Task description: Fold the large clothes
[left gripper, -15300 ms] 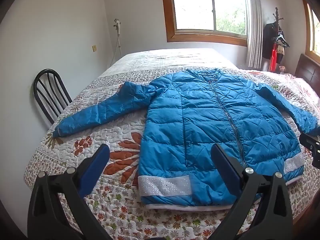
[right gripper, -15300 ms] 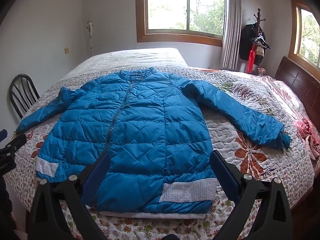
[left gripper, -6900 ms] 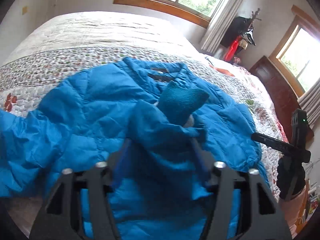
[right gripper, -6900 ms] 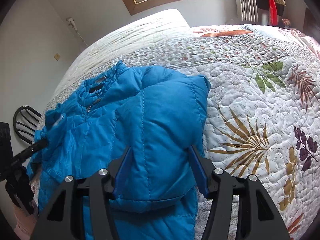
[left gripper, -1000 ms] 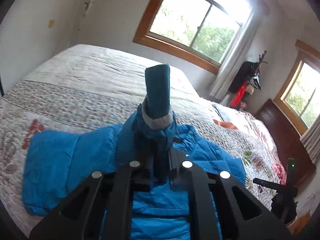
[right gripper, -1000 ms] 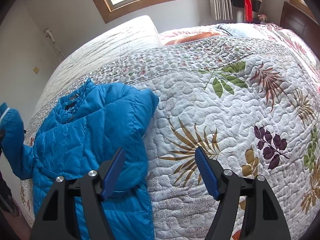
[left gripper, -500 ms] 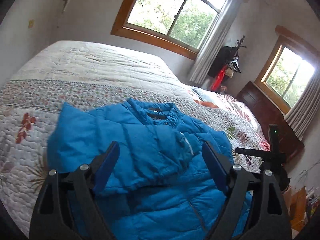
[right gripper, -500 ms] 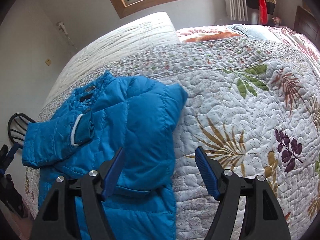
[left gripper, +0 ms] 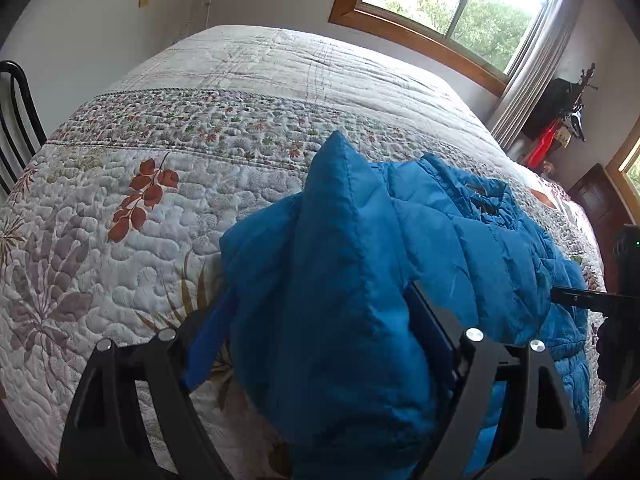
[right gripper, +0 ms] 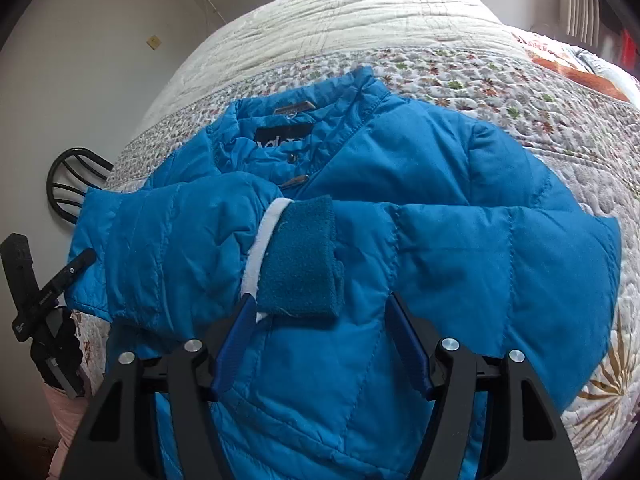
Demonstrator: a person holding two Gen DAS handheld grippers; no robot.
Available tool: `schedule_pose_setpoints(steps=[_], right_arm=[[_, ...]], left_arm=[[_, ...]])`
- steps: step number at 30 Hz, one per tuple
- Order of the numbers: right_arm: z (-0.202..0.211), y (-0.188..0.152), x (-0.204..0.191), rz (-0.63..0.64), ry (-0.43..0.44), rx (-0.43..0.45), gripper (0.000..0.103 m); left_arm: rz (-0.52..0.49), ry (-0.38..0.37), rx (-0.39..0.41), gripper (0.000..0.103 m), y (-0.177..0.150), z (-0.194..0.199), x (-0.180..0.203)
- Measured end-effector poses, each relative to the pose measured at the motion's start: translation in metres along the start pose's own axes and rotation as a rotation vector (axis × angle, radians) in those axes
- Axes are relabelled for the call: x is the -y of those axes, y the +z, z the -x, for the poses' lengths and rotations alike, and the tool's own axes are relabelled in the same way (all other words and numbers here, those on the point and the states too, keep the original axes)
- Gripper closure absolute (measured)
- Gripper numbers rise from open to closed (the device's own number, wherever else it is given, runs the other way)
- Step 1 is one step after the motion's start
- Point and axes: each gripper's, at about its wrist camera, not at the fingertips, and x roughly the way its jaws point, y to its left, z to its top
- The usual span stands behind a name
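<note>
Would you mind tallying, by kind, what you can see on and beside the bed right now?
Blue jackets: 1
Quilted beds: 1
Black chairs: 1
Hand-held grippers: 2, left hand-held gripper and right hand-held gripper
Total: 5

Bed [left gripper: 280, 92] is covered edge to edge by a quilted bedspread [left gripper: 100, 248]: plain cream panel at the far end, then a band of small flowers, then large leaf and branch prints on white nearer the camera. Blue puffer jacket [right gripper: 440, 208] lies directly on the quilt, collar toward the floral band, both sleeves folded across the chest, one fleece cuff [right gripper: 300, 256] on top. Rest of the quilt surface is bare.
</note>
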Motion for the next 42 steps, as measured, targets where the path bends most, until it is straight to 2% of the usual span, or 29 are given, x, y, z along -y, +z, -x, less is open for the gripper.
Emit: schedule_pose_setpoints(steps=[3,4,6,8,10,15,18,21,25,27,29,32,34,37,42], right_arm=[[-0.008,0.006,-0.001,0.000,0.029,-0.006,0.080],[-0.006,0.005,0.000,-0.008,0.041,0.000,0.088],[0.003,0.002,0.002,-0.010,0.060,0.024,0.090],[0.020,-0.003,0.007,-0.014,0.039,0.060,0.091],[0.039,-0.009,0.020,-0.045,-0.026,0.091,0.091],[0.075,-0.032,0.054,-0.106,-0.111,0.174,0.091],[0.074,-0.042,0.071,-0.133,-0.128,0.160,0.091],[0.054,-0.046,0.076,-0.129,-0.154,0.106,0.091],[0.042,-0.045,0.081,-0.153,-0.136,0.087,0.091],[0.048,-0.044,0.080,-0.165,-0.137,0.104,0.089],[0.067,-0.047,0.076,-0.186,-0.152,0.148,0.083],[0.101,-0.049,0.050,-0.120,-0.203,0.252,0.077],[0.107,-0.047,0.028,-0.065,-0.170,0.264,0.077],[0.087,-0.039,-0.003,0.013,-0.140,0.203,0.077],[0.035,-0.037,-0.016,0.048,-0.238,0.095,0.077]], left_arm=[[-0.001,-0.002,-0.010,0.019,-0.003,-0.003,0.001],[-0.003,-0.001,-0.009,0.019,-0.003,-0.002,0.002],[0.000,-0.008,0.001,0.019,-0.003,0.002,0.002],[-0.006,-0.025,0.011,0.019,-0.003,0.006,0.005],[-0.021,-0.033,0.002,0.018,-0.003,0.005,0.011],[-0.056,-0.009,0.007,0.019,-0.007,-0.003,0.028],[-0.098,0.024,-0.001,0.019,-0.010,-0.011,0.038],[-0.142,0.069,-0.025,0.018,-0.016,-0.027,0.045],[-0.130,0.057,-0.047,0.016,-0.018,-0.038,0.040],[-0.127,0.072,-0.042,0.017,-0.017,-0.032,0.041],[-0.117,0.073,-0.024,0.019,-0.016,-0.019,0.045],[-0.136,0.040,0.052,0.019,-0.014,0.013,0.063],[-0.167,0.019,0.079,0.019,-0.014,0.026,0.082],[-0.185,-0.036,0.057,0.019,-0.014,0.024,0.108],[-0.208,0.004,-0.040,0.019,-0.025,-0.022,0.125]])
